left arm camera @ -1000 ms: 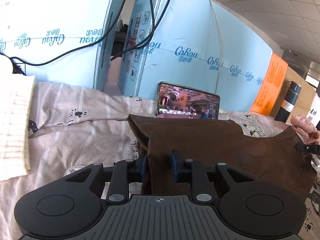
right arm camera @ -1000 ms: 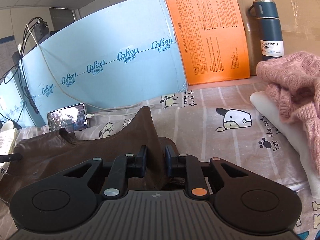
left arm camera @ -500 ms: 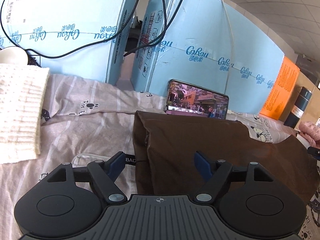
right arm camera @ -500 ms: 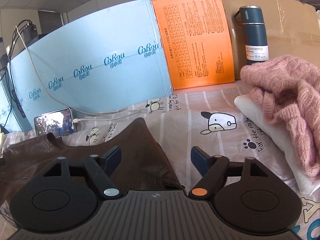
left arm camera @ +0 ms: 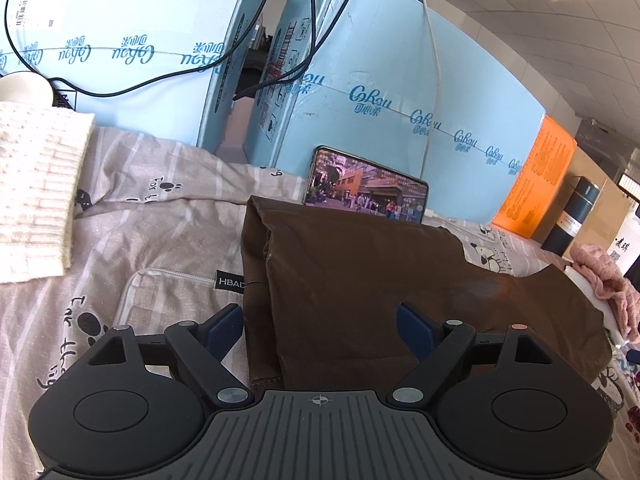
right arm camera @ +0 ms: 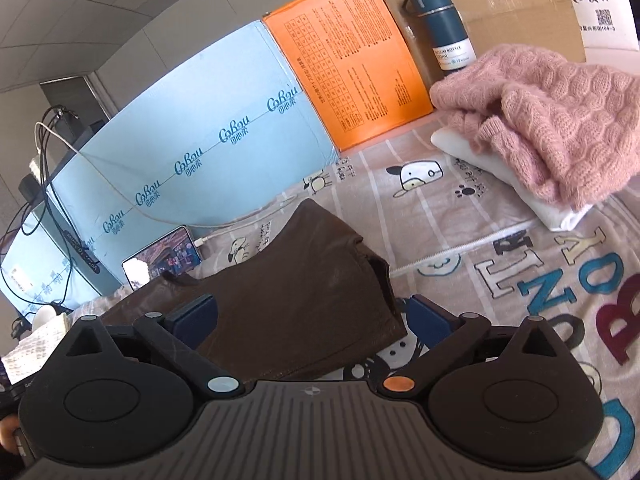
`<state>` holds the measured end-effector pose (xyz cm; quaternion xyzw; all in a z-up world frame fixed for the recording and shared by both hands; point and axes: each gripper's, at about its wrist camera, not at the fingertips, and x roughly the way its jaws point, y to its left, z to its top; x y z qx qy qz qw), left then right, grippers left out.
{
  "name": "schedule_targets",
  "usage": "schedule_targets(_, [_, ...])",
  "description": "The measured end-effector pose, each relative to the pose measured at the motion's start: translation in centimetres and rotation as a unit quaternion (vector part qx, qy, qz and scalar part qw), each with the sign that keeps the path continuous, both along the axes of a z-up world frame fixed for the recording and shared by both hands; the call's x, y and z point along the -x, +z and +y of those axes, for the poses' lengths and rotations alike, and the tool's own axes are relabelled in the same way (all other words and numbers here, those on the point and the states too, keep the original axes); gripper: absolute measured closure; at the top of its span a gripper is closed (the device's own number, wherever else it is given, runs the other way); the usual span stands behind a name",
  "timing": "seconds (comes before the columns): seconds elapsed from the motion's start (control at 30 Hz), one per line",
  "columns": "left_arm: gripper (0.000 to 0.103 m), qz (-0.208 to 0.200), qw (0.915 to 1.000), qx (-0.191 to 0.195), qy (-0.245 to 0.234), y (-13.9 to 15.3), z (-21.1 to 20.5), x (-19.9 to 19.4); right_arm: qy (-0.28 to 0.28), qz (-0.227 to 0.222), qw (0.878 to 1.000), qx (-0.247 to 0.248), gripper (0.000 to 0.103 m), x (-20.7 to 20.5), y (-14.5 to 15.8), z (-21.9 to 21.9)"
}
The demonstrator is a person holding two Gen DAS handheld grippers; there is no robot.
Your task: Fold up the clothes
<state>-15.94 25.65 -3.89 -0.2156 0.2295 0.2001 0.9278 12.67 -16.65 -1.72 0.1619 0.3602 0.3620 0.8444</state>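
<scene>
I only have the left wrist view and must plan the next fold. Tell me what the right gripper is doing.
Observer: The right gripper has its jaws wide open and grips nothing.
Operator: Say where the brown garment sits relative to it.
Observer: The near end of the brown garment lies flat between the open jaws.
Operator: Report what lies beyond it on that side.
Observer: A pink sweater is bunched on top of a folded white cloth, apart from the brown garment.
</scene>
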Motion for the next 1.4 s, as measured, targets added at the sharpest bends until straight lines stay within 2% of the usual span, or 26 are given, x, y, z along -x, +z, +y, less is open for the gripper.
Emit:
schedule_targets(0.23, [0.017,0.000,1.0000,0.007,-0.001,-0.1,0.1,0.2,0.008,0.076,0.997,-0.011,0.001,1.5,-0.4,-0.7])
schedule_targets(0.37, [0.017,0.004,0.9999,0.010,-0.004,-0.3,0.1,0.1,0.010,0.121,0.992,-0.019,0.001,0.2,-2.2,0.1])
schedule_targets(0.63, [0.017,0.019,0.9996,0.016,-0.012,-0.9,0.1,-0.4,-0.018,0.083,0.994,-0.070,0.001,-0.9,-3.2,2.1])
schedule_targets(0.9, [0.015,0.020,0.9996,0.012,-0.017,-1.0,-0.1,-0.5,-0.022,0.043,0.997,-0.053,0.012,-1.6,-3.4,4.4])
schedule_targets(1.0, [0.015,0.019,0.9996,0.012,-0.019,-1.0,-0.1,-0.5,-0.023,0.027,0.998,-0.047,0.026,-1.8,-3.4,5.2])
schedule_targets(1.07, [0.015,0.019,0.9995,0.012,-0.021,-1.0,-0.2,-0.5,-0.024,0.018,0.999,-0.043,0.057,-2.0,-3.5,5.8])
schedule_targets(1.1, [0.015,0.020,0.9995,0.011,-0.023,-1.0,-0.2,-0.6,-0.026,0.020,0.998,-0.045,0.064,-2.1,-3.7,5.7])
schedule_targets(1.17, [0.015,0.021,0.9995,0.008,-0.024,-1.0,-0.3,-0.7,-0.030,0.022,0.998,-0.049,0.085,-2.3,-4.1,5.5])
schedule_targets(1.27, [0.015,0.020,0.9994,0.007,-0.028,-1.0,-0.3,-0.7,-0.029,0.018,0.996,-0.077,0.096,-1.9,-4.0,4.5])
schedule_targets(1.4, [0.015,0.014,0.9988,0.009,-0.047,-1.0,-0.6,-0.7,-0.014,-0.025,0.993,-0.114,0.097,0.3,-2.3,2.8])
